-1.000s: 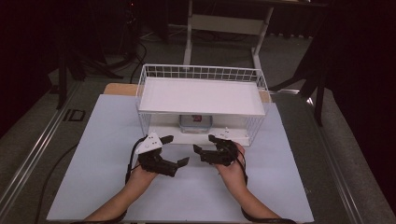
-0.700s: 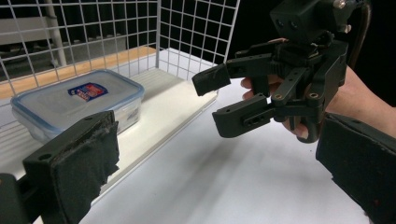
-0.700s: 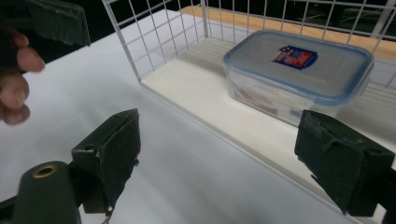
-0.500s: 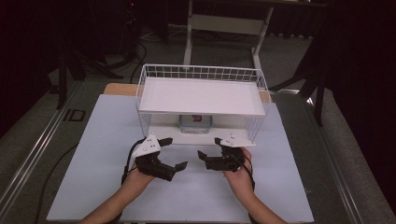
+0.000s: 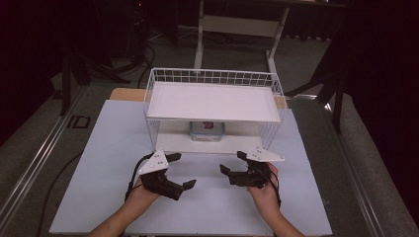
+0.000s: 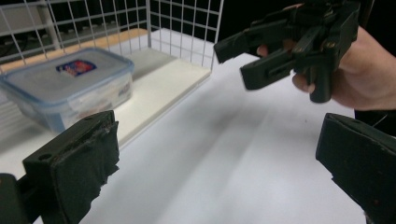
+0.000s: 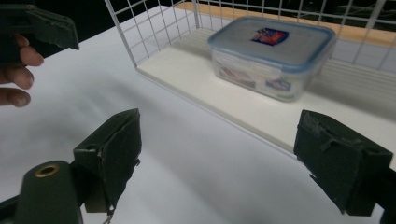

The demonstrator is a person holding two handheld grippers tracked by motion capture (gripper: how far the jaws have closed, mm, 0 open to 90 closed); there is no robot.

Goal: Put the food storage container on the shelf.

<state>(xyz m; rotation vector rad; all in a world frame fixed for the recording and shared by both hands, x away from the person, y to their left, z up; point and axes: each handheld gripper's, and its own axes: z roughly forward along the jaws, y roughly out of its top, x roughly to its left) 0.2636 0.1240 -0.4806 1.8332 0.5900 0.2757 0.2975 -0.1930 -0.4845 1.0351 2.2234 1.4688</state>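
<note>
Both grippers — left gripper [image 5: 182, 170], right gripper [image 5: 230, 162] — gape just before the container [image 5: 207, 131].

Left gripper [image 5: 178, 170], right gripper [image 5: 231, 162]: jaws apart.

White table top [image 5: 108, 163] under both grippers; wire rack [image 5: 212, 106] standing on it just ahead of them; lidded container [image 5: 207, 131] on rack's lower shelf.

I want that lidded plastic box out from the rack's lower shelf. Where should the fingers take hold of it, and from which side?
Probably from the open front of the wire rack, low under the upper shelf. Grip the plastic box across its two short side walls, below the blue lid rim: they look flat and upright, while mesh closes the rack's ends.
</note>
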